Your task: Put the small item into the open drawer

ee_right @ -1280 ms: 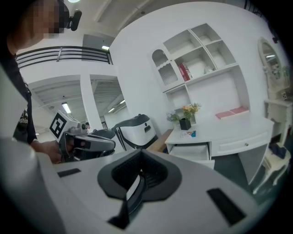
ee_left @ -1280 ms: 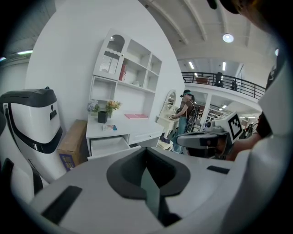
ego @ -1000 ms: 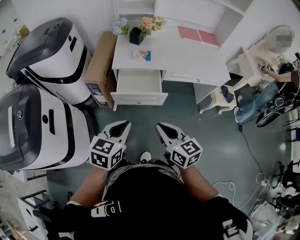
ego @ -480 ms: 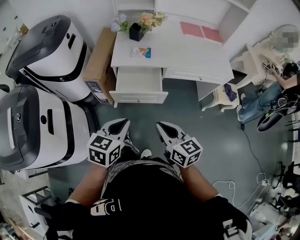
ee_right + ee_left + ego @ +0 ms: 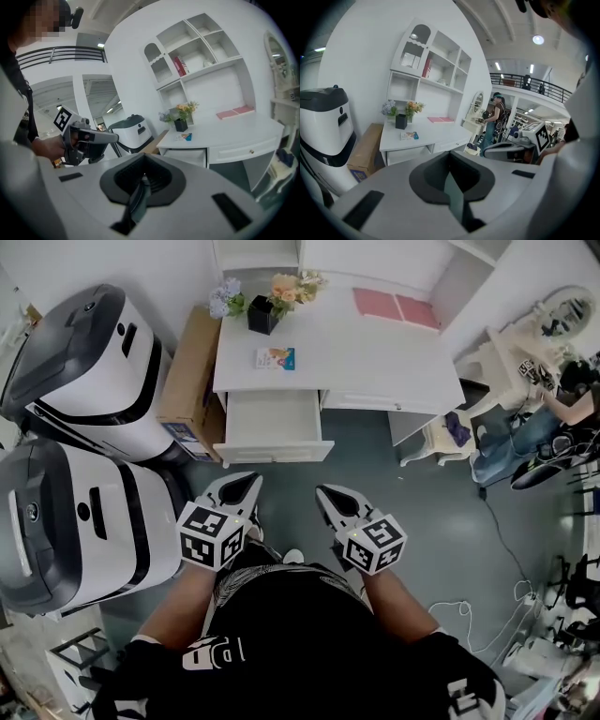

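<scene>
The small item (image 5: 275, 357), a flat colourful packet, lies on the white desk (image 5: 375, 357) above the open drawer (image 5: 274, 425). The drawer is pulled out at the desk's left and looks empty. My left gripper (image 5: 247, 483) and right gripper (image 5: 324, 492) are held side by side over the grey floor, well short of the drawer and pointing at it. Both are shut with nothing between the jaws. The left gripper view shows its closed jaws (image 5: 452, 180) with the packet (image 5: 408, 135) far ahead. The right gripper view shows its closed jaws (image 5: 140, 187), the packet (image 5: 183, 137) and the drawer (image 5: 185, 157).
Two big white and grey machines (image 5: 89, 362) (image 5: 75, 512) stand at the left, with a cardboard box (image 5: 192, 367) against the desk. A black flower pot (image 5: 262, 313) and pink books (image 5: 394, 306) sit on the desk. At the right are a stool (image 5: 441, 437), a seated person (image 5: 553, 418) and floor cables (image 5: 506, 615).
The desk and drawer have shifted a little left and down in the head view, so I am slightly nearer. Both grippers keep the same pose and stay shut.
</scene>
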Demonstrator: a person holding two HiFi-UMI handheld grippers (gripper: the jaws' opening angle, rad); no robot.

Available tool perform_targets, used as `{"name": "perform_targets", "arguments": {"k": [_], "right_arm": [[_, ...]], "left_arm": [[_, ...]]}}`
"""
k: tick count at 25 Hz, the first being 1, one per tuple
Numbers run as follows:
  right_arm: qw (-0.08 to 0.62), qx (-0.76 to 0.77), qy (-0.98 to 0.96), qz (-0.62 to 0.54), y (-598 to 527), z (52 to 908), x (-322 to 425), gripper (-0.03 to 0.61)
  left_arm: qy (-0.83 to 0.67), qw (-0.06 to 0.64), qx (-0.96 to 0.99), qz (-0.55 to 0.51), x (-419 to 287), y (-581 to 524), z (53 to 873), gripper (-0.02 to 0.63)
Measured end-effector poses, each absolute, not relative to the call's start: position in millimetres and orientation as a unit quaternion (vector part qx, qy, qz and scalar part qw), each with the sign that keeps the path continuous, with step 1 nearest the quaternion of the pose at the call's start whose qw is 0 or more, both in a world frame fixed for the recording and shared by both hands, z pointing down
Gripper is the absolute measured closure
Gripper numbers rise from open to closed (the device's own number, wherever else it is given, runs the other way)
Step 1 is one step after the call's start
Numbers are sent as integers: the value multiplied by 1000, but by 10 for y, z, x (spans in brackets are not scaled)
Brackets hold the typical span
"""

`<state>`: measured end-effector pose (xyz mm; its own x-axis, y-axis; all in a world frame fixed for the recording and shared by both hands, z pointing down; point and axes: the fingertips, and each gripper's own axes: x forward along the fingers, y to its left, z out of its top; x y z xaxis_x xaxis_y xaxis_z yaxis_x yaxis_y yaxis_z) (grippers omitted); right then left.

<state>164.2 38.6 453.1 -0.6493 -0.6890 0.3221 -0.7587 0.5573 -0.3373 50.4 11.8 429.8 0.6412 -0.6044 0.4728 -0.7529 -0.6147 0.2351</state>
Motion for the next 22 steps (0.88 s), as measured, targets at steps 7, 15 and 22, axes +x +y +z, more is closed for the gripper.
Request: {"name": "perform_targets", "arguments": {"k": [7,15,22], "right_arm": [[96,411,-877,230,-202,4548,1426,571],[126,422,-879,184,-989,4400,1087,571],[146,435,-868,190,-1538,4506,795,571]], "left_arm": [[-380,221,877,194,288,-476,4416,600],[-367,194,888,197,37,-1286,4306,600],[-346,185,895,212,-237,-1850,4380,600]]}}
